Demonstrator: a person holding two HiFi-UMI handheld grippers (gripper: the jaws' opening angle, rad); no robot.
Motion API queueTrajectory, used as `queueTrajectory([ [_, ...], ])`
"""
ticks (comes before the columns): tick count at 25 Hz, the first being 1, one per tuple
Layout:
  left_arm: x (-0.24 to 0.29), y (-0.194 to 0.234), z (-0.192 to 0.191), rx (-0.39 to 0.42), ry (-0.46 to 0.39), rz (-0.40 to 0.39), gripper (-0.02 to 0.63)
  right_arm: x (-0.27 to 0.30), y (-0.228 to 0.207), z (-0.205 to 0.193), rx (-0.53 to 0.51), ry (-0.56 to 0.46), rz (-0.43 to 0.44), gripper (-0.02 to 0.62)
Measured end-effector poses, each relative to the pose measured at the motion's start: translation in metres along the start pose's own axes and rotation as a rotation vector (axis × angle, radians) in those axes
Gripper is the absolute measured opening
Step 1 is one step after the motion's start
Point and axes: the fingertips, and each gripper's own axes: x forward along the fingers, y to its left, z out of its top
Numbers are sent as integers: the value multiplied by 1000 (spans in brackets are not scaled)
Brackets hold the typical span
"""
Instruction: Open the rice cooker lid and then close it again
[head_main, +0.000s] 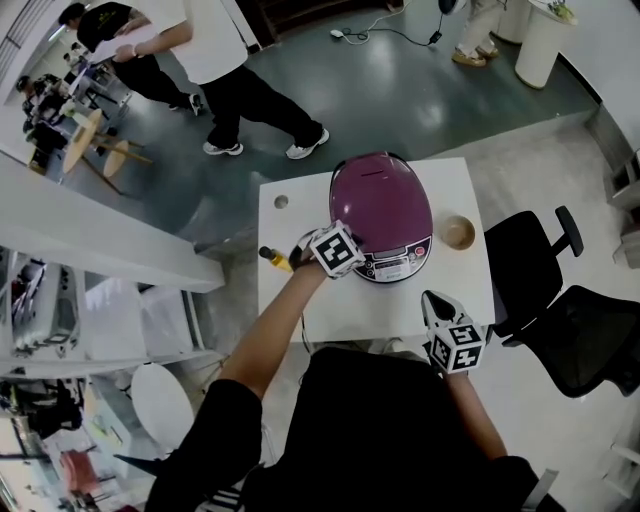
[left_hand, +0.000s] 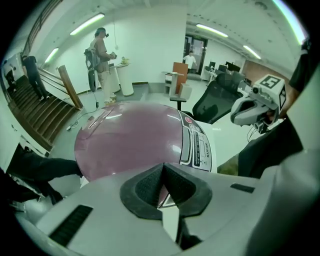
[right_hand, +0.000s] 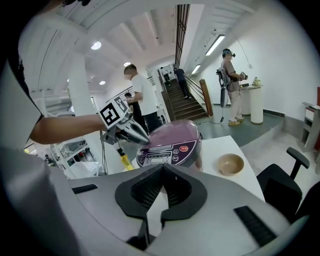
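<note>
Left hand-held gripper (left_hand: 162, 167), purple rice cooker (head_main: 380, 205) closed

Bright, even indoor light from ceiling strip lights (left_hand: 87, 23). Soft glare streaks on rice cooker lid (left_hand: 130, 135). Strong fisheye bending; dark vignetted corners in both gripper views.

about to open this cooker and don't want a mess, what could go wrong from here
The shut left hand-held gripper sits at the smooth domed lid and could slip off. The right hand-held gripper hangs back, so nothing steadies the rice cooker; it might slide toward the bowl.
</note>
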Motion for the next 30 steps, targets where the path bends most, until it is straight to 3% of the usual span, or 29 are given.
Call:
queueTrajectory([
  [3,-1,-2,-5,-28,-54,18,5,-9,0,1,11,-27,-10,0],
  [8,-15,-8,-1,-152,-194,77,5,-31,-4,-6,18,-44,-19,0],
  [13,-47,-38,8,-164,-368,112,5,-51,4,-5,54,-69,12,0],
  [17,-69,-63,-6,-318,-565,104,5,-62,20,10,24,-98,54,0],
  [22,-96,-117,-27,-425,-701,144,5,-71,31,10,-30,-80,83,0],
  [26,-119,-161,-38,-503,-812,170,5,-81,35,4,-32,-81,45,0],
  [30,-131,-205,-56,-495,-840,225,5,-92,51,-10,-14,-84,-1,0],
])
